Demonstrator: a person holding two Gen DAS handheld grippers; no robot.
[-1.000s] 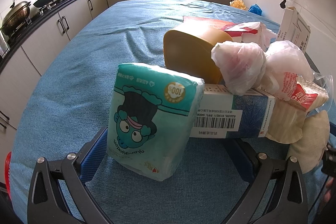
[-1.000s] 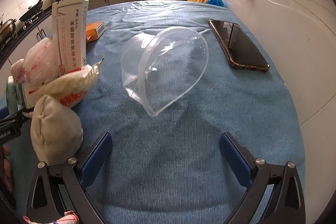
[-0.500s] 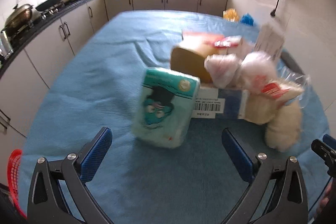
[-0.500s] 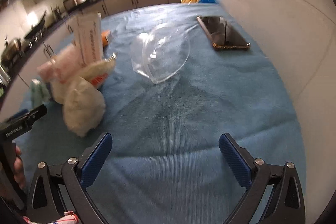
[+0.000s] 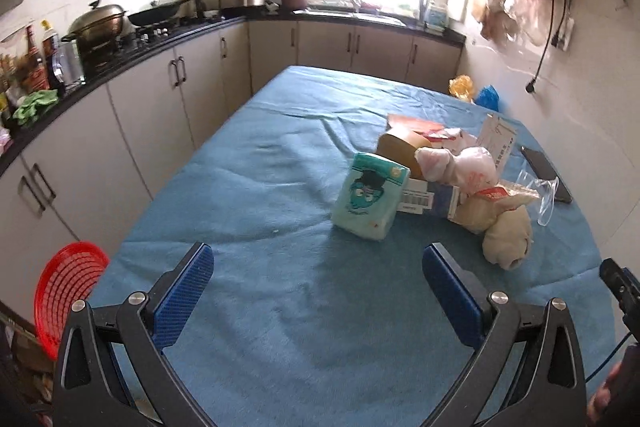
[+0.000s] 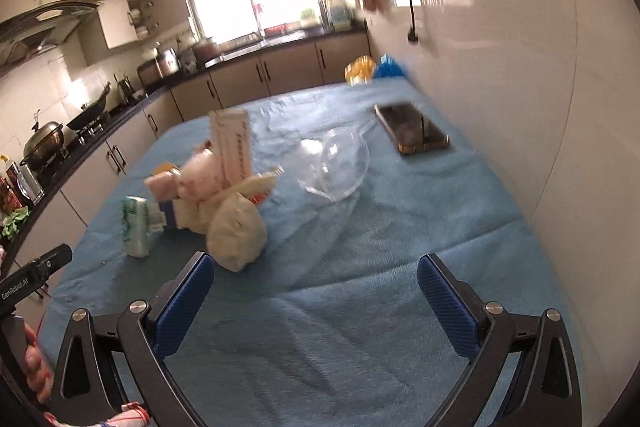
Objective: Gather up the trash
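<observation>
A pile of trash lies on the blue table cloth (image 5: 248, 187): a teal tissue pack (image 5: 370, 195), a barcoded box (image 5: 430, 201), a brown tub (image 5: 400, 147), pink plastic bags (image 5: 460, 165), cream bags (image 5: 506, 235) and an upright white carton (image 5: 498, 143). In the right wrist view the tissue pack (image 6: 136, 227), cream bag (image 6: 236, 231) and carton (image 6: 234, 147) show, with a clear plastic bowl (image 6: 336, 163) lying beside them. My left gripper (image 5: 318, 293) is open and empty, well back from the pile. My right gripper (image 6: 316, 297) is open and empty, also back.
A red mesh basket (image 5: 66, 287) sits low beside the table's left front corner. A phone (image 6: 412, 133) lies near the right wall. Yellow and blue bags (image 6: 372, 69) sit at the far end. Kitchen cabinets and a stove run along the left and back.
Both grippers have pulled back and up from the table. The trash pile and the clear bowl now look smaller and farther away. Both stay open and empty.
</observation>
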